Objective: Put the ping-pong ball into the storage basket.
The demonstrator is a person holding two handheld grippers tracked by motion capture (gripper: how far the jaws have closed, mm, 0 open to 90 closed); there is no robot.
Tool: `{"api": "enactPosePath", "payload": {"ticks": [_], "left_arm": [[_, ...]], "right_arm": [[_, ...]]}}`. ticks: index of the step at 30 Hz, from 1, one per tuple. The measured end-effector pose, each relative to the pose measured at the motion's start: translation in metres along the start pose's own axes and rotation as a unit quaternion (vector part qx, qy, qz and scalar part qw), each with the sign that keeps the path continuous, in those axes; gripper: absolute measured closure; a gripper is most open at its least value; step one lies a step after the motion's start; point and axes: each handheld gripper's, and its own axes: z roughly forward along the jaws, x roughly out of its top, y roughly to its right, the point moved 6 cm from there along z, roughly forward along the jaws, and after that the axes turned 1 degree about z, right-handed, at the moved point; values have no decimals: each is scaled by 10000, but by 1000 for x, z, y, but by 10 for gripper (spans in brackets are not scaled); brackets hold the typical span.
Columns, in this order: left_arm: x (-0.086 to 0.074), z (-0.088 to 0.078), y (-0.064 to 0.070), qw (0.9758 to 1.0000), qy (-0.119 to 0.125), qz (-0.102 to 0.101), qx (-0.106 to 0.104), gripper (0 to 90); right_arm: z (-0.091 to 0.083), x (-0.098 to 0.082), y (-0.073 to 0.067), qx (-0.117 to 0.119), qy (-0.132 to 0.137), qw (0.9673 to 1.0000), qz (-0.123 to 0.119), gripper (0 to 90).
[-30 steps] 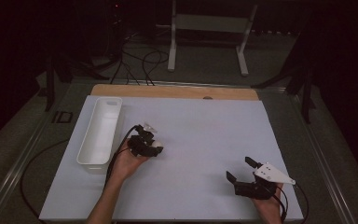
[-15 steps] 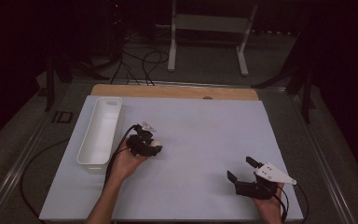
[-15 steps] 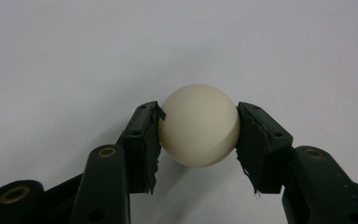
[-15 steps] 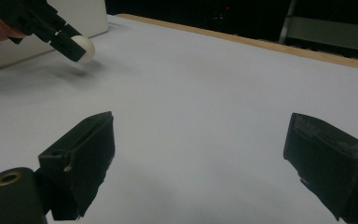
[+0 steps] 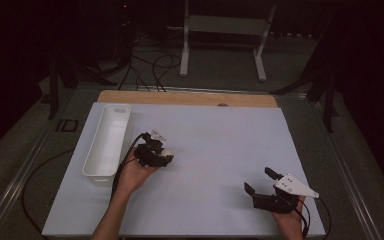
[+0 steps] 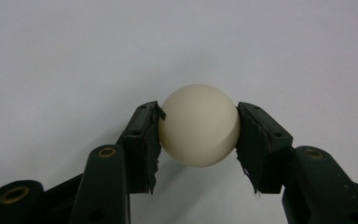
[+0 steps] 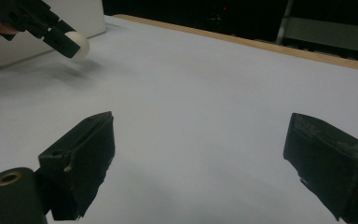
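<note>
A person's left gripper clamps a cream ball between its black fingers — held just off the white counter, toward its left edge and right beside the long white bin. The grasp looks done; the carry is the step in hand. The next move likely calls for a short swing left over the bin's near wall and a release above its floor. The bin looks empty, as far as the high view shows. Near the counter's front right corner the right gripper waits — fingers spread wide, nothing between them.
</note>
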Motion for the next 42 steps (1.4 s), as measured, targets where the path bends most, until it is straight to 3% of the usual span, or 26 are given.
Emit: {"api": "enactPosePath", "payload": {"ticks": [19,42], "left_arm": [[6,-11,5,9999,68,92,47,513],[11,-23,4,9998,168,65,123,514]], "right_arm": [[-1,1,0,-42,30,10000,-12,83],[1,2,1,-57,40,10000,12,77]]}}
